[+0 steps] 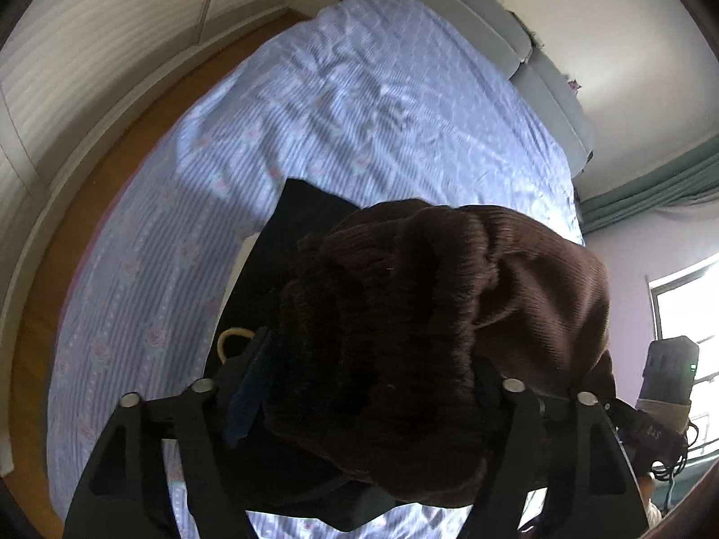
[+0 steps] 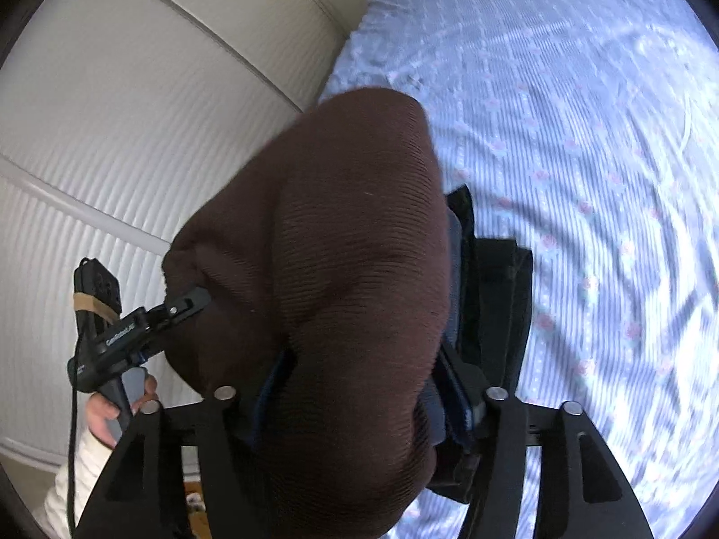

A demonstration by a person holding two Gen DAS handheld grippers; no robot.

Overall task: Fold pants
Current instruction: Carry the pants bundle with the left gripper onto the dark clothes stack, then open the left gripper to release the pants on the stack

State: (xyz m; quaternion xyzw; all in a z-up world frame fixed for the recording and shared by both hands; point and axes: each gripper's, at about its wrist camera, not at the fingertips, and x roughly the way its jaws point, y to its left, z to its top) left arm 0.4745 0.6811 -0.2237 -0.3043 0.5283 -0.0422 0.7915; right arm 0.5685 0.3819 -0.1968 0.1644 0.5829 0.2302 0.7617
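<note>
Brown corduroy pants [image 1: 404,314] hang bunched over a bed with a pale blue flowered sheet [image 1: 359,90]. In the left wrist view my left gripper [image 1: 373,359] stands with its jaws wide apart and the thick fold lies loosely between them. The right wrist view shows the same pants [image 2: 350,247] filling the gap of my right gripper [image 2: 364,368], whose jaws are also spread. Blue pads [image 2: 458,399] show beside the cloth. Under the pants lies a dark cloth [image 1: 305,211] on the sheet. The fingertips are mostly hidden by fabric.
A white ribbed wardrobe [image 2: 112,134] runs along the bed, with a strip of wooden floor [image 1: 112,170] between. A grey headboard [image 1: 472,13] closes the far end. A person's hand [image 2: 112,408] grips the left gripper's handle. A bright window [image 1: 687,305] sits at the right.
</note>
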